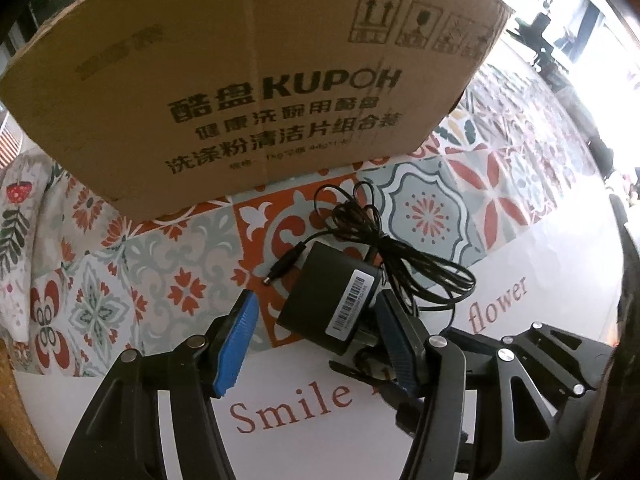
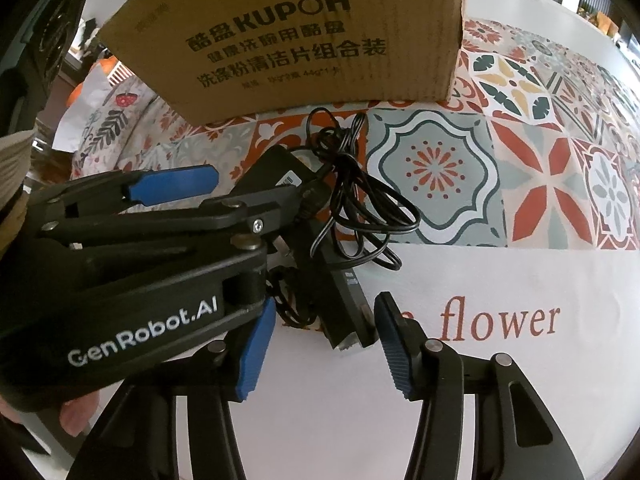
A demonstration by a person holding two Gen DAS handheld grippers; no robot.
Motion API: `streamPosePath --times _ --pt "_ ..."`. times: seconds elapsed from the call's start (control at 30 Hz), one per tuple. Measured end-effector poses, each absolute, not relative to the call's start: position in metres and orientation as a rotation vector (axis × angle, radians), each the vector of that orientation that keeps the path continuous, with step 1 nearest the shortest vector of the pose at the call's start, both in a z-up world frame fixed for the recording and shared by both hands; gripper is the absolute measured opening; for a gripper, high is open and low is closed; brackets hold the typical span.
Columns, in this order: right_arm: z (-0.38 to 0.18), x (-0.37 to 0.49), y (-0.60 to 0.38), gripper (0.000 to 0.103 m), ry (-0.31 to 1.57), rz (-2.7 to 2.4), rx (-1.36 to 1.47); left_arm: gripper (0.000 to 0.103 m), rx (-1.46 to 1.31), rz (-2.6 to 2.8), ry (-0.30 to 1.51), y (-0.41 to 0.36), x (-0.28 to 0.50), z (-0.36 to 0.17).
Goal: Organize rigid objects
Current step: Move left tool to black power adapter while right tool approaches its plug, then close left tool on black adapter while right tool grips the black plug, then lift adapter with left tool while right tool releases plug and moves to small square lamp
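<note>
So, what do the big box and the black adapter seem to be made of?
Box: brown corrugated cardboard, matte; the fluted edge shows along its top rim, and the text is printed in black.
Adapter: probably hard plastic, smooth dull black, with a paper barcode label. Its cord looks rubbery.
</note>
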State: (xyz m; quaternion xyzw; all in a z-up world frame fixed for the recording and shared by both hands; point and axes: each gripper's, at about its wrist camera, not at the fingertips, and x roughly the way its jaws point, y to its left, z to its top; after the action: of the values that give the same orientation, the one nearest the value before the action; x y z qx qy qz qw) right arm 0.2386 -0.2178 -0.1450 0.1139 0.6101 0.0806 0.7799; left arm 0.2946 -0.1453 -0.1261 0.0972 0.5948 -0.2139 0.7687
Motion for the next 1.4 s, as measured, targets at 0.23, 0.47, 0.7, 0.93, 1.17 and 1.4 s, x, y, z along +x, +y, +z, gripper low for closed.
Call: streamPosePath --times 0.23,0.47,0.7,0.93,1.17,1.4 --pt "-0.152 0.241 -0.219 0.044 1.326 0.164 0.256 0.05 0.23 -0.475 1.311 -0.159 0.295 -0.142" --pt "-0.152 0.239 -0.224 0.041 1.315 0.152 0.239 0.048 0.226 -0.493 1.323 -0.174 0.294 -0.159" --pt "-0.153 0.241 -0.224 0.038 1.303 0.151 0.237 0.041 0.299 -0.474 1.259 -0.195 0.294 -0.164" --pt "-0.154 0.235 -0.236 0.037 1.293 0.125 0.266 0.041 0.282 -0.459 1.239 -0.187 0.29 -0.166" --pt "-0.152 0.221 -0.248 0.035 1.281 0.109 0.285 0.041 0.271 -0.428 1.207 -0.174 0.273 -0.162" --pt "-0.145 0.21 -0.246 0.035 1.258 0.1 0.288 0.041 0.216 -0.398 1.201 -0.158 0.266 -0.151"
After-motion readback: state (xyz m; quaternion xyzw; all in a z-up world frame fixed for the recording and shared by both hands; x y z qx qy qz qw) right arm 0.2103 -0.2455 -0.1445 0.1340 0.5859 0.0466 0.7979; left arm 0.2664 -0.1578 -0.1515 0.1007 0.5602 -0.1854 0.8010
